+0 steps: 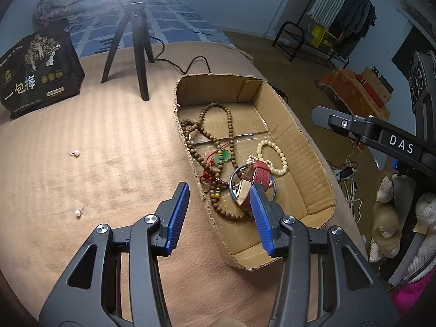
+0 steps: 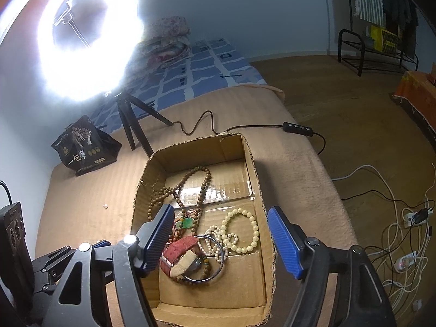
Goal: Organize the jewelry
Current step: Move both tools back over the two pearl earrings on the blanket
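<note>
Over the box (image 2: 256, 169) both claws (image 1: 220, 193) (image 2: 220, 218) hang released: beads (image 2: 203, 188), watch (image 2: 178, 256) etc. already in; two pearl studs (image 1: 78, 213) left on the bed (image 1: 95, 141).

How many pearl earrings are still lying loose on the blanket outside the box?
2. One pearl earring lies farther out on the tan blanket, left of the cardboard box; the nearer pearl earring lies just left of the left gripper. Others could be hidden among the jewelry inside the box.
</note>
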Motion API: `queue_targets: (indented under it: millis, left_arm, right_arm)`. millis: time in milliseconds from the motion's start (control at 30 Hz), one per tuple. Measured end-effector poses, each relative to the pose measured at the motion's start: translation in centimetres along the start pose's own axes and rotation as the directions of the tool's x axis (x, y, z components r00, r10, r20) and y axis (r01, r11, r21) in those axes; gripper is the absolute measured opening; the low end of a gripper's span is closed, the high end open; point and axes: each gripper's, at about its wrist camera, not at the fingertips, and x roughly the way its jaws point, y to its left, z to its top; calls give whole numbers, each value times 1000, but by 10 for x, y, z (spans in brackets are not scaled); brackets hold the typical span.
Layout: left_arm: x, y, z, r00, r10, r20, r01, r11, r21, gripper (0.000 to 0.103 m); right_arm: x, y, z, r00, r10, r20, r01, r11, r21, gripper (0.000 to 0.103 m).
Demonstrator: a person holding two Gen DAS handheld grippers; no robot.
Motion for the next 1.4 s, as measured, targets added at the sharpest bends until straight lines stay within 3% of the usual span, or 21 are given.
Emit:
queue_targets:
  millis: [467, 833, 1100, 1400]
  left_arm:
    - [-26, 40, -8, 996, 74, 55, -73, 997, -16, 47]
    - [-55, 111, -13, 987, 151, 64, -147, 987, -57, 47]
    - [-65, 162, -18, 984, 169, 63, -162, 981, -108, 47]
    - [-62, 191, -15, 986, 155, 57, -150, 985, -90, 47]
  right_arm:
    - [-4, 30, 1, 998, 58, 13, -57, 998, -28, 80]
    - [-5, 72, -3, 992, 126, 7, -125, 988, -89, 80]
    - [0, 111, -15, 982, 187, -30, -190, 973, -133, 80]
    - [20, 168, -53, 969, 223, -104, -243, 937, -252, 58]
